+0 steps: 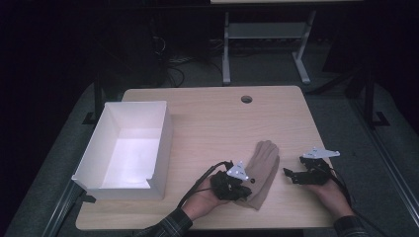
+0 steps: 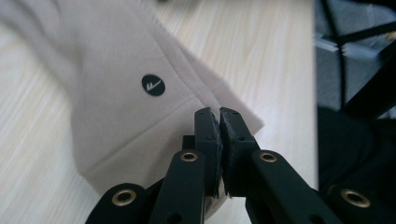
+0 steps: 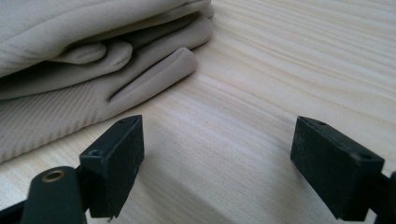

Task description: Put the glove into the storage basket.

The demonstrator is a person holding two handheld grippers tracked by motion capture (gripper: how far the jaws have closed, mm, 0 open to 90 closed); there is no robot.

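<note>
On the worktop (image 1: pixel 207 123) lies a beige glove (image 1: pixel 259 173), its cuff pinched by the left tool (image 2: pixel 219 116). Just beside its fingers, the right tool (image 3: pixel 217 158) gapes wide. Well left sits a white box (image 1: pixel 160 143).

The high view is dim, with the room around the table (image 1: pixel 207 113) nearly black. Light falls from above, brightest on the floor of the white box (image 1: pixel 131 158), which glares slightly. The picture is soft and grainy. Both gripper views are much brighter and evenly lit; the glove (image 2: pixel 116 84) shows soft shadows in its folds. The nearest jaws are slightly blurred, perhaps from close focus, and the far wood grain softens.
</note>
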